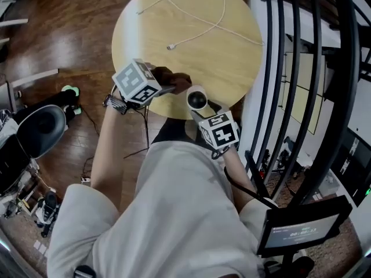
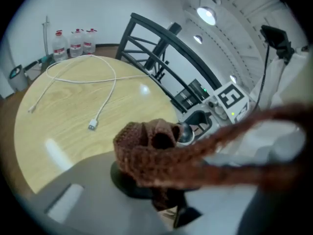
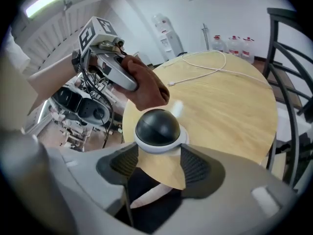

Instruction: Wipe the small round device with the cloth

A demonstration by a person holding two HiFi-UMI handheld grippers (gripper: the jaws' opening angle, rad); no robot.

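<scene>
The small round device [image 1: 197, 99], a black dome on a white base, sits at the near edge of the round wooden table [image 1: 220, 51]. My right gripper [image 1: 199, 106] is shut on it; in the right gripper view both pads touch the white rim of the device [image 3: 157, 129]. My left gripper [image 1: 173, 87] is shut on a bunched brown cloth [image 1: 178, 81], held just left of the device and a little above the table. In the left gripper view the cloth [image 2: 151, 151] hides the jaws and most of the device [image 2: 186, 132], and a blurred strand trails to the right.
A white cable [image 1: 200, 19] loops across the far half of the table. A black metal railing [image 1: 301, 68] stands close on the right. A grey chair [image 1: 40, 129] stands on the floor to the left. Water bottles [image 2: 76, 42] line the far wall.
</scene>
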